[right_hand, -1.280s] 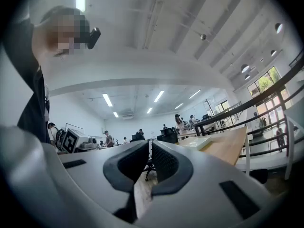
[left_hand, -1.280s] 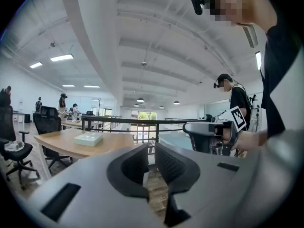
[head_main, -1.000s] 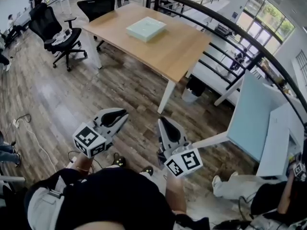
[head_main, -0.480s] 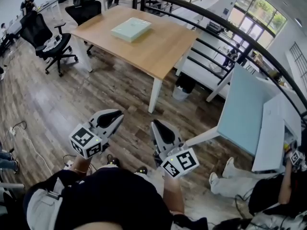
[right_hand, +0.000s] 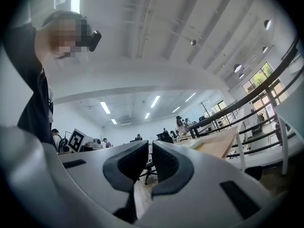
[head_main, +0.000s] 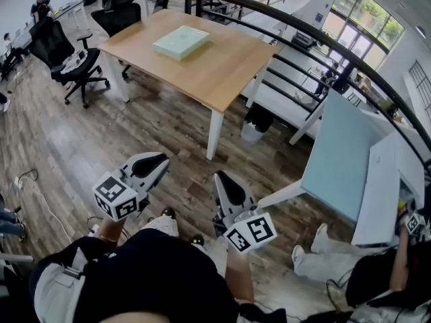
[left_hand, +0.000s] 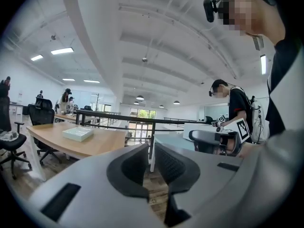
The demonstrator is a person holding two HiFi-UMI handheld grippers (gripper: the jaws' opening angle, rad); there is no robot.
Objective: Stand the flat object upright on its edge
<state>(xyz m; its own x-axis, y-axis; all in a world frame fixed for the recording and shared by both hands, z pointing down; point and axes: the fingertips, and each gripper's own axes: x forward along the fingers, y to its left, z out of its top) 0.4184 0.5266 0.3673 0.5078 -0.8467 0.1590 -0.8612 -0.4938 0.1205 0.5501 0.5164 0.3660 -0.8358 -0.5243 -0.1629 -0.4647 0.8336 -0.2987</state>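
Now left claw (head_main: 161,161), right claw (head_main: 220,179) both closed, empty.

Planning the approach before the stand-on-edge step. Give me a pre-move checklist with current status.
1. Flat object lying flat on table: ok.
2. Left gripper empty: ok.
3. Right gripper empty: ok.
4. Jaws open for a grasp: not ok, both pairs are shut.
5. Flat object within reach: not ok, the table stands well ahead across the floor.
6. Flat object thin enough for the jaws: cannot tell.
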